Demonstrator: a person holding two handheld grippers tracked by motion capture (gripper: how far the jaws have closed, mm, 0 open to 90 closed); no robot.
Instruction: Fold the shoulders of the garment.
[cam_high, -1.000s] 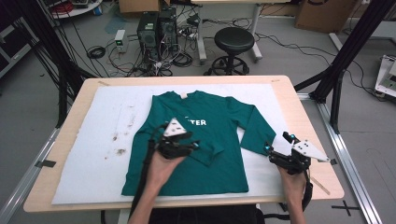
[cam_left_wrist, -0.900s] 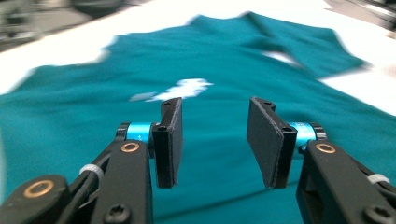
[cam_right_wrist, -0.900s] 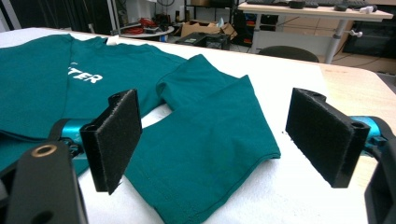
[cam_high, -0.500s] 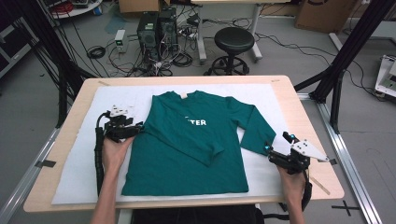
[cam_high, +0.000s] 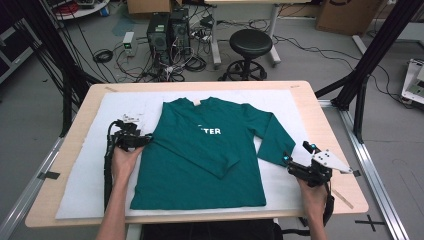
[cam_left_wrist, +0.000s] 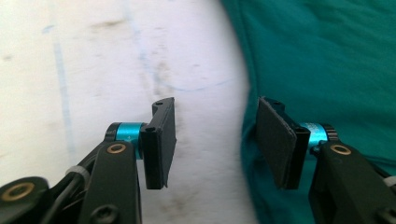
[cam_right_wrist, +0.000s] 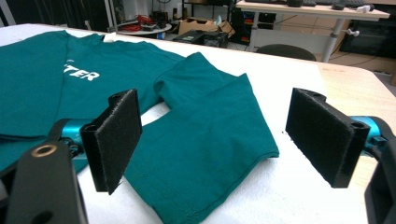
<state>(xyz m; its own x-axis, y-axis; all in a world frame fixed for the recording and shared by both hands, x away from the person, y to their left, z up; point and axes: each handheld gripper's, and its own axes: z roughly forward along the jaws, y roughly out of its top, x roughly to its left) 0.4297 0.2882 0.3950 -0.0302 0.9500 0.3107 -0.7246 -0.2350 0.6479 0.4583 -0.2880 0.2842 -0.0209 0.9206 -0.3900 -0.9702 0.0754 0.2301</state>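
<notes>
**Green shirt flat on the mat, both my tongs free**

The green long-sleeved shirt (cam_high: 200, 160) lies spread in the middle of the frame on the white mat (cam_high: 80, 195). Its long axis runs top to bottom, with the collar toward the top edge and the hem toward the bottom. The cloth is soft knit, matte, with white letters across the chest. One sleeve is folded diagonally over the body; the other sleeve (cam_high: 272, 142) bends down at centre right.

My left gripper (cam_high: 131, 140) sits at centre left, at the shirt's edge. Its jaws have just been opening; they stand apart, with only the mat and the shirt's edge beneath the gap. My right gripper (cam_high: 300, 167) rests at lower right just beside the sleeve cuff, released, its felt-like black pads (cam_right_wrist: 116, 140) wide apart.
</notes>
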